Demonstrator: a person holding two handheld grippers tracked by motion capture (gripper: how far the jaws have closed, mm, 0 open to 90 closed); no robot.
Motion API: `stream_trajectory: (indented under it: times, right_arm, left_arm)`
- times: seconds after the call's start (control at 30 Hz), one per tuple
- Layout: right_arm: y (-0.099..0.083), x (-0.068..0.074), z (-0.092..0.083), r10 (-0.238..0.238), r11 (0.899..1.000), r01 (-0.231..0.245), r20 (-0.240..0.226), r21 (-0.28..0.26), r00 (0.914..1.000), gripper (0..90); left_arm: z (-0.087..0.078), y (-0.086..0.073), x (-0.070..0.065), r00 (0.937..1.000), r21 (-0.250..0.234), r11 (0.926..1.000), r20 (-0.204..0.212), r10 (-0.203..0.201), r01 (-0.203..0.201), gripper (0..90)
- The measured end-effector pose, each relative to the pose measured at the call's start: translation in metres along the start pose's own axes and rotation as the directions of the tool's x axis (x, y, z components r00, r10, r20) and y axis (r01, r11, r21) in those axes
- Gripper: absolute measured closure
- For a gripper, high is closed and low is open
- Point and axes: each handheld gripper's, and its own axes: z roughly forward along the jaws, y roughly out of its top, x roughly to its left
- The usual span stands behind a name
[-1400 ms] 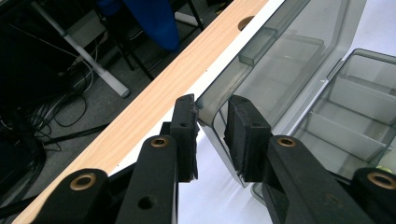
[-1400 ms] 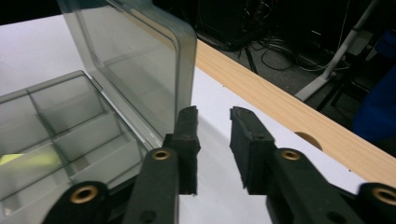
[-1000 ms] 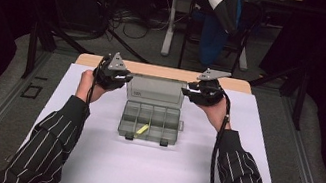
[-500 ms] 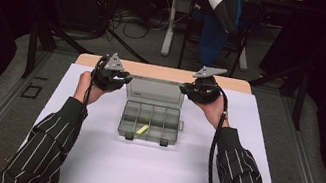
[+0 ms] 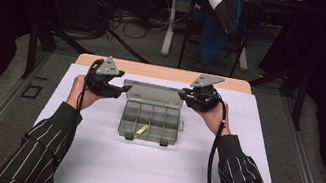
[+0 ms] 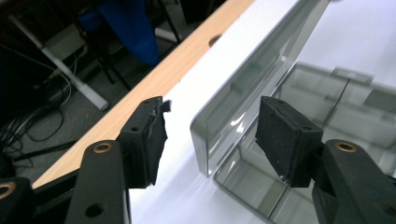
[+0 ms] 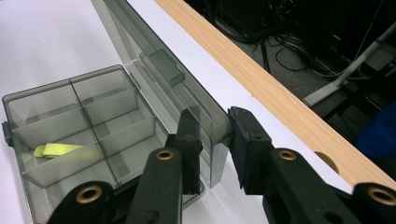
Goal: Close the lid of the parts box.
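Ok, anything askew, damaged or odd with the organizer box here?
One thing: the pad on one jaw of the left gripper looks frayed and chipped at its tip. Otherwise the box sits square on the white sheet, its lid upright, pinched by the right gripper.

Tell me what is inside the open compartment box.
The compartment box holds one yellow-green piece in a near-row compartment; the other compartments that show look empty. The right gripper hides part of one corner compartment.

A clip (image 5: 142, 129) lies in the organiser box (image 5: 150, 120) on the table (image 5: 103, 162).
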Motion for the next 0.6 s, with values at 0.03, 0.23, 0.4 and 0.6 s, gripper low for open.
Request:
stream_trajectory:
  times: [0.03, 0.23, 0.4, 0.6]
  right_arm:
    - [0.0, 0.0, 0.0, -0.004, 1.0, 0.004, 0.0, -0.001, 1.0, 73.9]
    - [-0.001, 0.004, -0.002, -0.02, 1.0, 0.02, 0.007, 0.0, 0.9998, 73.7]
    - [-0.003, 0.007, -0.003, -0.026, 1.0, 0.026, 0.008, 0.002, 0.9996, 73.1]
    - [-0.005, 0.009, -0.006, -0.013, 1.0, 0.013, -0.029, -0.004, 0.9995, 65.3]
  left_arm:
    - [-0.003, 0.002, 0.001, 1.0, -0.006, 1.0, -0.001, -0.002, 0.002, 43.4]
    - [-0.005, 0.013, 0.013, 0.9977, 0.001, 0.9989, -0.049, -0.048, 0.048, 75.8]
    - [0.006, 0.011, 0.016, 0.9964, 0.057, 0.9949, -0.023, -0.082, 0.083, 84.2]
    - [0.012, 0.01, 0.006, 0.9984, 0.099, 0.9937, 0.013, -0.054, 0.053, 86.3]
